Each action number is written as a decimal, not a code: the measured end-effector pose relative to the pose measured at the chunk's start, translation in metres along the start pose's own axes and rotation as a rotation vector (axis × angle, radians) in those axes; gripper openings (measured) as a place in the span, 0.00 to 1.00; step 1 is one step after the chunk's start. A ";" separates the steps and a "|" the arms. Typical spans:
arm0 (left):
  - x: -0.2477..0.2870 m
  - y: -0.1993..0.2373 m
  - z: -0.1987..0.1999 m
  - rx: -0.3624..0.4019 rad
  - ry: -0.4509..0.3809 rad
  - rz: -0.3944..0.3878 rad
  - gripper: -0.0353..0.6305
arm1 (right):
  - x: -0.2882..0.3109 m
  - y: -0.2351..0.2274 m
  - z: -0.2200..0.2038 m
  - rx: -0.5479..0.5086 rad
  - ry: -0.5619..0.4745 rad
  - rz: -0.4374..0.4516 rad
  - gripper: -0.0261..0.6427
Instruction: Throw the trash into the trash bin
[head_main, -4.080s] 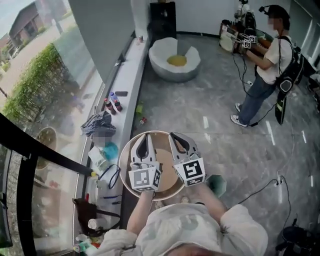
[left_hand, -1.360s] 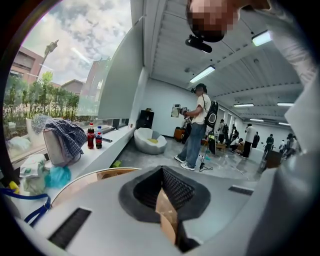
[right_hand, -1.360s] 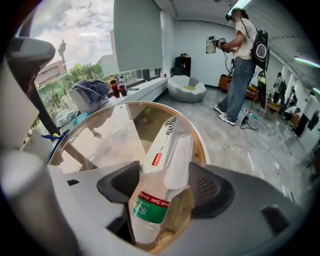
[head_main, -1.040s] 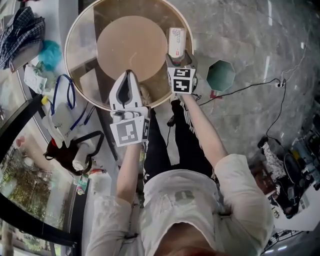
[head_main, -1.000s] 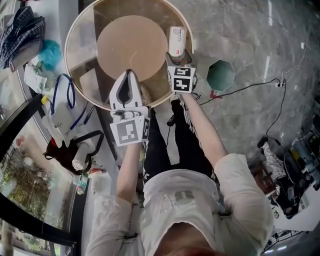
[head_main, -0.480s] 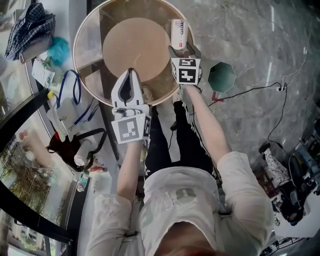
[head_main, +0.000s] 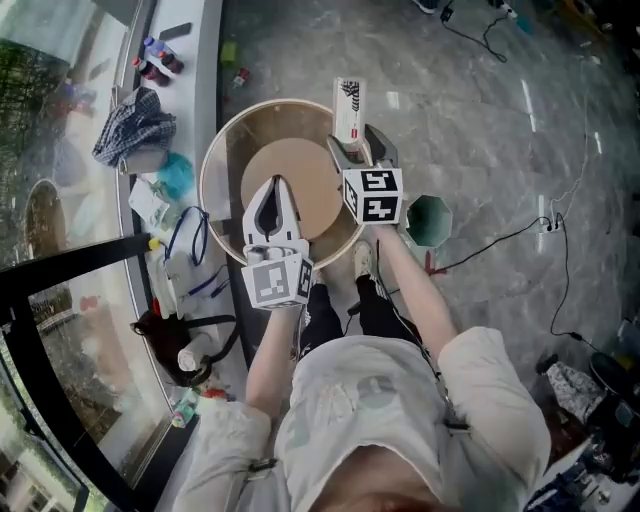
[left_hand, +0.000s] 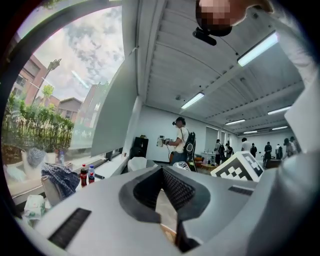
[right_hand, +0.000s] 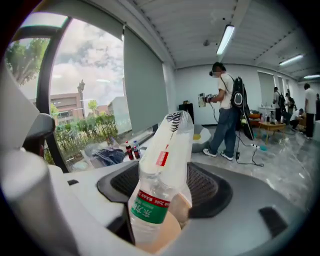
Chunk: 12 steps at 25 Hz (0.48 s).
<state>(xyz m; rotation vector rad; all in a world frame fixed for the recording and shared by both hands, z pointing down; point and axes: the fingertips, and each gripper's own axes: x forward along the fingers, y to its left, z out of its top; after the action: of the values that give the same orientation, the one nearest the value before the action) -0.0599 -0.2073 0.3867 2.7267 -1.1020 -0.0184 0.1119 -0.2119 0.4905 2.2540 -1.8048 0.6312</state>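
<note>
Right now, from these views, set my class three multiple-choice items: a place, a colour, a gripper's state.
1. Relative to the round table, the trash bin stands: A on it; B on the floor to its right; C beneath it.
2. The held bottle has a label that is mainly: A blue; B green; C yellow.
3. The left gripper is: A shut, empty; B wide open; C gripping a cup.
Answers: B, it sits on floor beside the table; B, a green band shows; A, jaws meet on nothing.
</note>
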 end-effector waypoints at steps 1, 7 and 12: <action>-0.005 -0.006 0.014 0.010 -0.019 -0.006 0.07 | -0.019 0.007 0.017 -0.001 -0.037 0.008 0.50; -0.031 -0.031 0.091 0.020 -0.150 -0.007 0.07 | -0.129 0.043 0.095 -0.103 -0.254 0.064 0.50; -0.042 -0.049 0.114 0.022 -0.200 -0.024 0.07 | -0.180 0.064 0.127 -0.093 -0.377 0.102 0.50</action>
<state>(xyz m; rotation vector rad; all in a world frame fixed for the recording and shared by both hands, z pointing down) -0.0668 -0.1645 0.2635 2.8065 -1.1246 -0.2898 0.0467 -0.1192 0.2917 2.3510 -2.0760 0.1344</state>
